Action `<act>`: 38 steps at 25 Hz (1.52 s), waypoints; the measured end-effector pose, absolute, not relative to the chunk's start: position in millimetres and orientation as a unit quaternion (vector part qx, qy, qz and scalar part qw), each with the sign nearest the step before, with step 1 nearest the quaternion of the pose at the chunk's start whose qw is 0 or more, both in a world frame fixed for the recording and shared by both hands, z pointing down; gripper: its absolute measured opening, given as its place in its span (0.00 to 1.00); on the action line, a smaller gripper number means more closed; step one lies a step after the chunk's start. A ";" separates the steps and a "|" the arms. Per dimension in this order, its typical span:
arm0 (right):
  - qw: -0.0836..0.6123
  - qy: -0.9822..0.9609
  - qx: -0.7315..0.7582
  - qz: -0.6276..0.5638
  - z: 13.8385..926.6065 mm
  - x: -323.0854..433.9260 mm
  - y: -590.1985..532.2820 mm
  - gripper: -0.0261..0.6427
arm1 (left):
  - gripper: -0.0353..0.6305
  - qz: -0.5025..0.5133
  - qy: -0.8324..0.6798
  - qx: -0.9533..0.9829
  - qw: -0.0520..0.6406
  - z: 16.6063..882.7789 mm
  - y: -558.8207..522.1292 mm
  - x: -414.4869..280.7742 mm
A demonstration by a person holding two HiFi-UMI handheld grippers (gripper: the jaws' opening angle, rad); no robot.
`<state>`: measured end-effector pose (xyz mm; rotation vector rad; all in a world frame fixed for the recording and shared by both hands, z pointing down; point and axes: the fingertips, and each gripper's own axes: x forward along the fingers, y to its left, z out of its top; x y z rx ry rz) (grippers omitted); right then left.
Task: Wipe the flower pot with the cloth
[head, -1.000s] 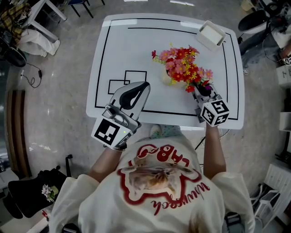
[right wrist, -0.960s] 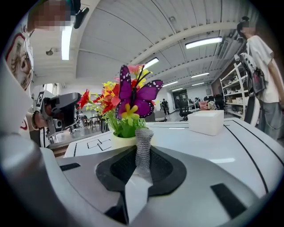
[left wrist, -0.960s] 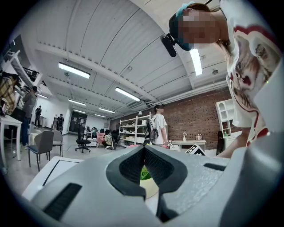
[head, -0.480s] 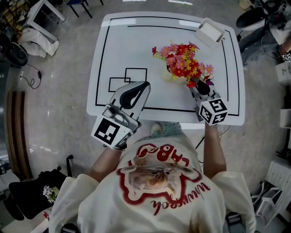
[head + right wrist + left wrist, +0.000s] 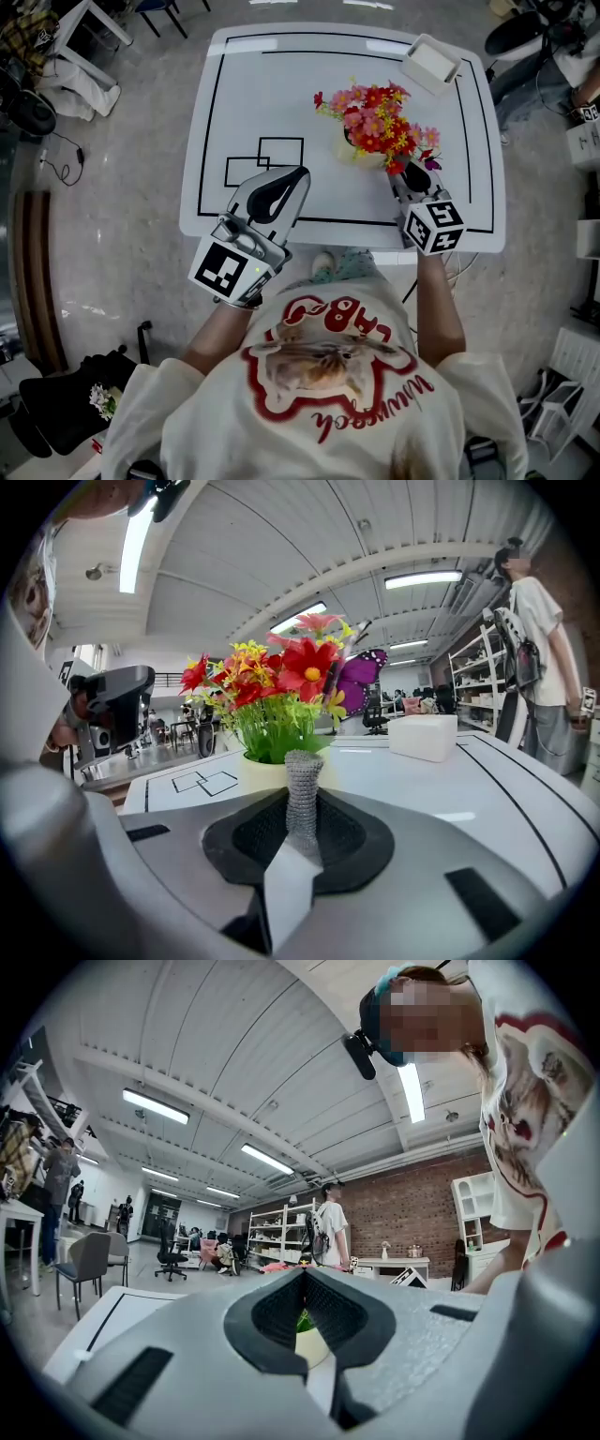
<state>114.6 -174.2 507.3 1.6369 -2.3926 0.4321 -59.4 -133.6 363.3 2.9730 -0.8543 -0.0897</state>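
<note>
The cream flower pot (image 5: 348, 154) holds red, pink and yellow flowers (image 5: 377, 124) and stands right of the middle of the white table (image 5: 242, 94). In the right gripper view the pot (image 5: 255, 768) sits just beyond my right gripper (image 5: 302, 808), which is shut on a grey knitted cloth (image 5: 302, 787) that sticks up between the jaws. From the head view my right gripper (image 5: 403, 174) reaches in under the blooms at the pot's right side. My left gripper (image 5: 299, 174) hovers over the table's front left with its jaw tips together and nothing between them.
A white box (image 5: 432, 66) lies at the table's far right corner. Black outlined squares (image 5: 267, 161) are drawn on the table beside the left gripper. Chairs, cables and bags stand on the floor around the table; people and shelves are far off.
The right gripper with the cloth has edged slightly in toward the pot and tipped a little. The left gripper has stayed where it was.
</note>
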 end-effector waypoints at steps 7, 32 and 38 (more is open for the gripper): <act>0.101 -0.799 0.573 0.151 507.2 110.1 -172.5 0.13 | 0.06 -0.033 -0.275 0.960 0.032 365.7 -131.9 -60.9; 0.068 -0.766 0.615 0.173 503.5 88.0 -165.1 0.14 | 0.06 -0.036 -0.277 0.959 0.037 368.6 -125.0 -67.0; 0.053 -0.768 0.612 0.184 499.4 80.9 -165.7 0.14 | 0.06 -0.036 -0.280 0.959 0.041 370.0 -123.3 -68.3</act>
